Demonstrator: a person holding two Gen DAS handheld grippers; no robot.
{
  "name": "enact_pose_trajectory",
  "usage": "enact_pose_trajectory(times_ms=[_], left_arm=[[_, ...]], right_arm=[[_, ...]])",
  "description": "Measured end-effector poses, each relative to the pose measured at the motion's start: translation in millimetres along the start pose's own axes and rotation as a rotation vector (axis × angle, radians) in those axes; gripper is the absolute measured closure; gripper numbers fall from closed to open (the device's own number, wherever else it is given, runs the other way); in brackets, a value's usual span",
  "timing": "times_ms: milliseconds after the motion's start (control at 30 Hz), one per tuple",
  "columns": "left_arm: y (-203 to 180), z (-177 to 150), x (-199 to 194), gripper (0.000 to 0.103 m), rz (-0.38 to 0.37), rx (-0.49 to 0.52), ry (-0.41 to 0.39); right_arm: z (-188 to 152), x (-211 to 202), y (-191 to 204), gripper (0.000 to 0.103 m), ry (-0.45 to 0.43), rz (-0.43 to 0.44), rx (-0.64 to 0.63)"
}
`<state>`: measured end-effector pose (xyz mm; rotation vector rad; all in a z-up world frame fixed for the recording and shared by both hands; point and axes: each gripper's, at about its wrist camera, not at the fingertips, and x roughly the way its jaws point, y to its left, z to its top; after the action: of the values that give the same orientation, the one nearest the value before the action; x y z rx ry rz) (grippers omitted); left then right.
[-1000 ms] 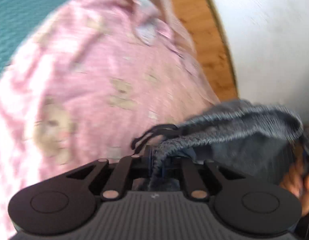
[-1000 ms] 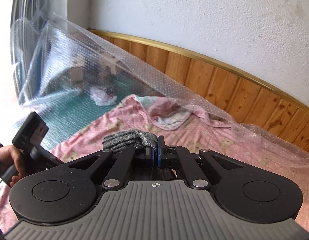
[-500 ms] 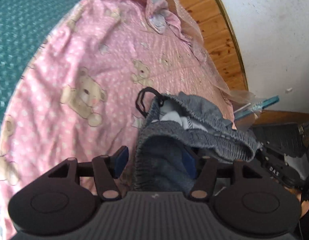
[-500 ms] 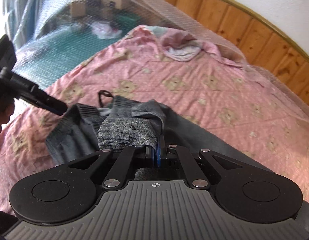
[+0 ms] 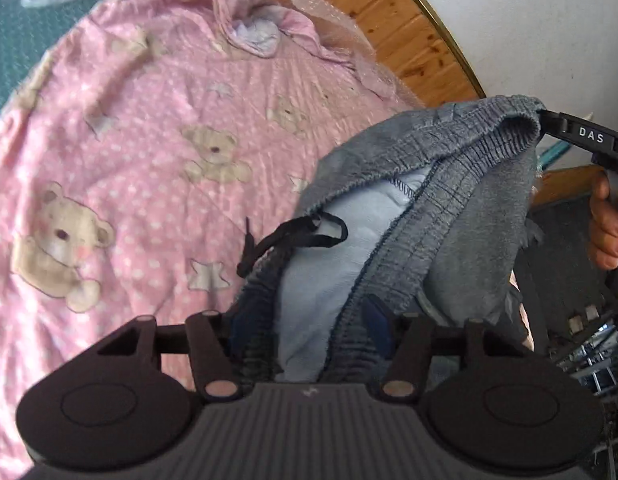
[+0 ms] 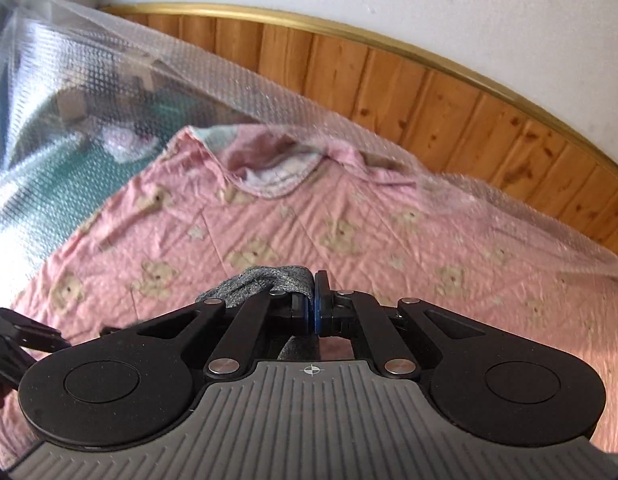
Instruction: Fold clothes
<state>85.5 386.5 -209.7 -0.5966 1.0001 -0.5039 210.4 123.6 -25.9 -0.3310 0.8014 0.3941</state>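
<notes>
- Now the left gripper (image 5: 305, 316) has let go of its pinch: a second ago its jaws were clamped on the waistband of the grey trousers (image 5: 461, 184), and now they stand roughly half open and are drawing in a little, with the waistband and pale lining lying loosely between the pads, not visibly pressed.
- Meanwhile the right gripper (image 6: 314, 304) has its jaws fully closed on a fold of the same grey cloth, which bunches just left of its fingertips; in the left wrist view that pinch holds one end of the waistband up in the air.
- So the trousers hang from the right side alone, sagging down toward the left gripper, above the pink bear-print bedspread (image 5: 149, 152) rather than lying on it. Half a second ago they looked lower and closer to the bed.
- A black drawstring (image 5: 293, 236) dangles free from the waistband.
- My guess is that the left gripper is re-gripping for a better hold along the waistband, so the garment can be stretched out before any fold; nothing is folded yet.
</notes>
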Motion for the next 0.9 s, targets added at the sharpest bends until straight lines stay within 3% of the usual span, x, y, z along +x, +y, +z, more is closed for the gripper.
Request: enact_pose_trajectory(times_ms=[67, 167, 267, 333, 400, 467, 533, 600, 700, 767, 833, 900], left_arm=[[6, 0, -28, 0.041, -0.073, -0.097, -0.076], [24, -3, -55, 0.018, -0.244, -0.311, -0.169], [35, 6, -30, 0.015, -0.343, -0.487, -0.168], [37, 16, 4, 0.013, -0.411, -0.578, -0.127], [39, 20, 34, 0.012, -0.428, -0.670, -0.085], [43, 23, 64, 0.013, -0.437, -0.756, -0.032], [48, 24, 79, 0.026, -0.423, -0.815, -0.031], [54, 32, 85, 0.098, -0.407, -0.818, -0.052], [56, 65, 47, 0.097, -0.386, -0.642, -0.272], [71, 74, 51, 0.097, -0.287, -0.619, -0.240], [86, 72, 65, 0.092, -0.195, -0.651, -0.131], [88, 69, 59, 0.065, -0.165, -0.641, -0.112]], right_arm=[[13, -2, 8, 0.103, -0.026, 0.048, -0.032], [12, -5, 21, 0.103, -0.046, 0.101, -0.071], [2, -12, 26, 0.103, -0.068, 0.106, -0.094], [-7, -18, 26, 0.103, -0.082, 0.106, -0.094], [-13, -23, 22, 0.103, -0.090, 0.108, -0.090], [-18, -26, 19, 0.103, -0.093, 0.104, -0.084], [-24, -29, 16, 0.103, -0.095, 0.101, -0.078], [-28, -32, 12, 0.103, -0.101, 0.092, -0.059], [-40, -30, 14, 0.103, -0.093, 0.097, -0.046], [-50, -20, 21, 0.103, -0.055, 0.105, -0.039], [-60, -2, 32, 0.103, -0.011, 0.130, -0.024], [-67, 18, 47, 0.103, 0.031, 0.137, -0.040]])
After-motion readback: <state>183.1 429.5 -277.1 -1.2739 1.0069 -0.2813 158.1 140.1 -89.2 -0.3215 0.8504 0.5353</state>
